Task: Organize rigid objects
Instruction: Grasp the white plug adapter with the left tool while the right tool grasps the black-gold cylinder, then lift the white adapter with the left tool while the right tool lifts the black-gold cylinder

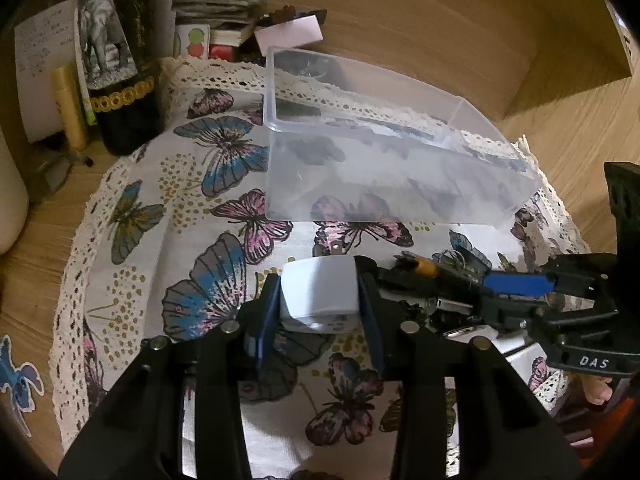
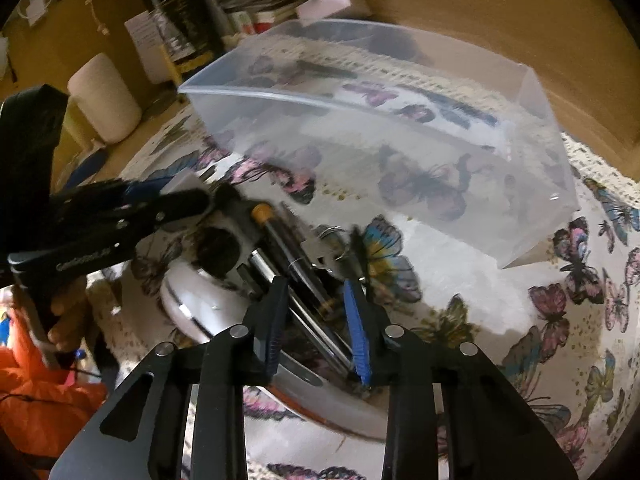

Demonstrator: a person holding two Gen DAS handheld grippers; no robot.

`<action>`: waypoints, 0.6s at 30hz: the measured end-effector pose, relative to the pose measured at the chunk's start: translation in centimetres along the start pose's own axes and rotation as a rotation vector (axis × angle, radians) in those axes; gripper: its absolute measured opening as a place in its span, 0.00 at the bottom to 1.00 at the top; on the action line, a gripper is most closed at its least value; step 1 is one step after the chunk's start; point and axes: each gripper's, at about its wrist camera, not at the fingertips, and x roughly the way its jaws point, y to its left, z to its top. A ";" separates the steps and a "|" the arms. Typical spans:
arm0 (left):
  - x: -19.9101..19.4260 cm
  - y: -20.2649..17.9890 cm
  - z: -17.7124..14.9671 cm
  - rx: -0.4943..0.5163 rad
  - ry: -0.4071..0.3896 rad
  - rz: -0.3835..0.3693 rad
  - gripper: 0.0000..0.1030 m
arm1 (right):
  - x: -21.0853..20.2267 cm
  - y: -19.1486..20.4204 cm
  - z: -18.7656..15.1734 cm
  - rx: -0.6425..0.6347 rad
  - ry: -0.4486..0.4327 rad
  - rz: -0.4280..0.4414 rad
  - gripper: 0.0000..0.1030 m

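My left gripper [image 1: 320, 304] is shut on a white plug adapter [image 1: 318, 292], its blue pads pressed to both sides and a metal prong sticking out on top. In the right wrist view the same gripper [image 2: 168, 192] sits at the left, blurred. My right gripper [image 2: 316, 320] points steeply down and is shut on a bundle of pens [image 2: 304, 292], one black with an orange cap and one silver. The pens lie across a white dish [image 2: 200, 304] beside a key ring [image 2: 332, 240]. A clear plastic box [image 1: 360, 184] [image 2: 380, 140] stands empty just beyond both grippers.
A lace-edged butterfly cloth [image 1: 180, 208] covers the wooden table under everything. A dark bottle [image 1: 128, 80], papers and booklets crowd the back left. A white jar [image 2: 104, 96] stands at the left. A person's hand [image 2: 64, 320] and orange sleeve [image 2: 40, 400] hold the left gripper.
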 end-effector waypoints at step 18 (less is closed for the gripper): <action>-2.5 0.4 -0.6 0.038 -0.033 0.063 0.37 | 2.5 1.8 2.8 -0.072 0.017 0.027 0.26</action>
